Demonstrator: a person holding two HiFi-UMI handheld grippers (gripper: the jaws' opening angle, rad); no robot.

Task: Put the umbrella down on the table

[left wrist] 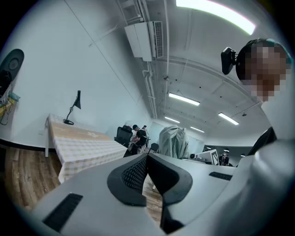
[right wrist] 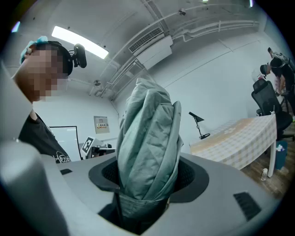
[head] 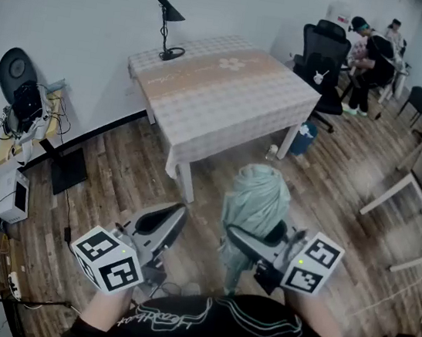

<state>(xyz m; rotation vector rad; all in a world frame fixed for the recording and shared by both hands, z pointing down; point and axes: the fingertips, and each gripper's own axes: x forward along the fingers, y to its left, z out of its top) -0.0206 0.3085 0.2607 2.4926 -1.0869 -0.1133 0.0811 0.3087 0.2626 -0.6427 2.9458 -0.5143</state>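
A folded grey-green umbrella [head: 256, 205] stands upright between the jaws of my right gripper [head: 246, 243], which is shut on its lower part. In the right gripper view the umbrella [right wrist: 148, 138] fills the middle, with both pads of the right gripper [right wrist: 146, 182] pressing on its cloth. My left gripper [head: 166, 224] is held level beside it at the left, shut with nothing in it; its jaws [left wrist: 147, 177] meet in the left gripper view. The table [head: 222, 87] with a checked cloth stands ahead across the wooden floor, a black desk lamp [head: 167, 29] at its far left corner.
A black office chair [head: 323, 67] stands by the table's far right corner, with seated people behind it. A blue bin [head: 303, 138] sits on the floor near the table leg. A white table [head: 416, 208] is at the right. Cables and devices [head: 25, 118] line the left wall.
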